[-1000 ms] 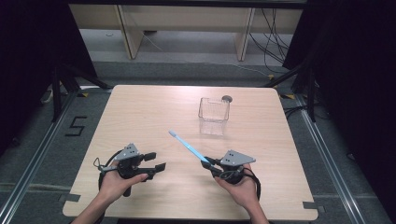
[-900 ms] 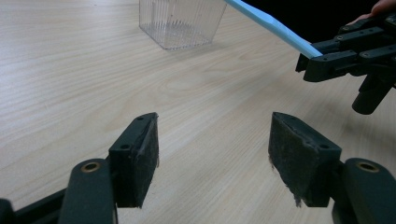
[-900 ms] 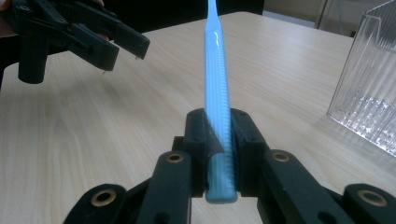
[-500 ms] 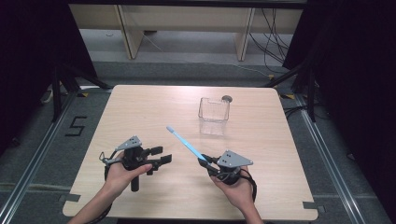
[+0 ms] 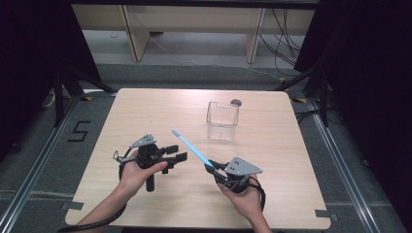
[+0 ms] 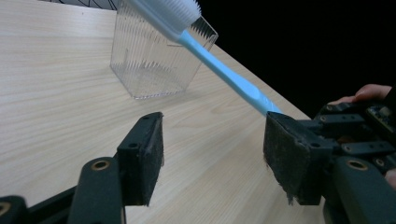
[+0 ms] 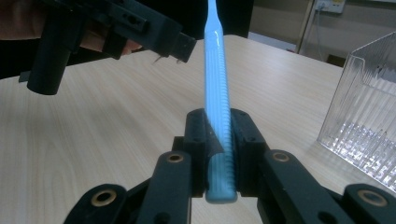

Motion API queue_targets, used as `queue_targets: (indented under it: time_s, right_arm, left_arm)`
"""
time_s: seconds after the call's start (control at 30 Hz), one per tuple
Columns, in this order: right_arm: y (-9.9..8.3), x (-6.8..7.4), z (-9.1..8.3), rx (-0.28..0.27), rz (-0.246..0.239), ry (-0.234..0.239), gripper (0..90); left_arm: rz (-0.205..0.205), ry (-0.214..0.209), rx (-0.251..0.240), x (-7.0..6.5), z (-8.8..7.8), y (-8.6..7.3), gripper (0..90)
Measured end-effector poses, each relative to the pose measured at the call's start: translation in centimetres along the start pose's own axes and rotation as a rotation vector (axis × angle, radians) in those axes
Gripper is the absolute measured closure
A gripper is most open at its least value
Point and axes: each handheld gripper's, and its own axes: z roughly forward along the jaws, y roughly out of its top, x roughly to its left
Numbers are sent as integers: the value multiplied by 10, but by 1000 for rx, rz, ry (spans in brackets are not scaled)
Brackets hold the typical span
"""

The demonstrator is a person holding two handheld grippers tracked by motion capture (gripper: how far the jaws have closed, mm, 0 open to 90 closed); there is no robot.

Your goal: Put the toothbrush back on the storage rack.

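At the near edge of the table [image 5: 145, 107], the person's two hands hold the tongs. The right gripper [image 5: 212, 168] sits at about five o'clock from the table's middle, its jaws clamped narrow on the handle end of a light blue toothbrush [image 5: 192, 149]. The brush slants up and away toward eleven o'clock, its white head in the air above the wood. The left gripper [image 5: 178, 152], at about seven o'clock, points toward three o'clock with its jaws wide and nothing between them; they have just been closing a little. The brush passes just beyond its tips, apart from them.

The right gripper view adds the fine ribbing along the handle [image 7: 217, 116], pinched between both pads with the butt end poking out below. The left gripper view adds the white bristled head [image 6: 166, 11] and the bare gap between its own two pads.

Farther off, at about one o'clock, stands a clear ribbed plastic box [image 5: 222, 120], upright, with a small dark round thing [image 5: 236, 102] just behind it. On the floor at nine o'clock a black "5" [image 5: 79, 131] is marked.
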Motion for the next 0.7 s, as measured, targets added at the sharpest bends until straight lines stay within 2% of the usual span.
queue_targets:
  time_s: [0.07, 0.1, 0.13, 0.3, 0.33, 0.47, 0.57, 0.7]
  right_arm:
    - [0, 0, 1, -8, -8, -3, 789]
    - [0, 2, 1, 1, 8, -2, 790]
    - [1, 0, 2, -2, -19, -2, 789]
    - [2, 3, 5, -18, 4, 8, 790]
    - [3, 5, 5, 1, 11, 1, 789]
    - [5, 5, 8, -11, -35, -16, 789]
    - [5, 9, 9, 7, 3, -7, 789]
    - [3, 9, 11, 4, 11, -19, 788]
  left_arm:
    - [-6, -5, -5, 0, 2, 1, 390]
    - [-14, -12, -10, -1, 4, 3, 398]
    - [-16, -16, -9, -1, 6, 4, 404]
    - [-39, -56, -23, -5, 12, 6, 455]
    - [-46, -58, -21, -7, 15, 7, 473]
    - [-71, -92, -41, -9, 19, 7, 550]
    - [-70, -103, -54, -10, 21, 7, 618]
    - [-67, -122, -71, -12, 21, 10, 679]
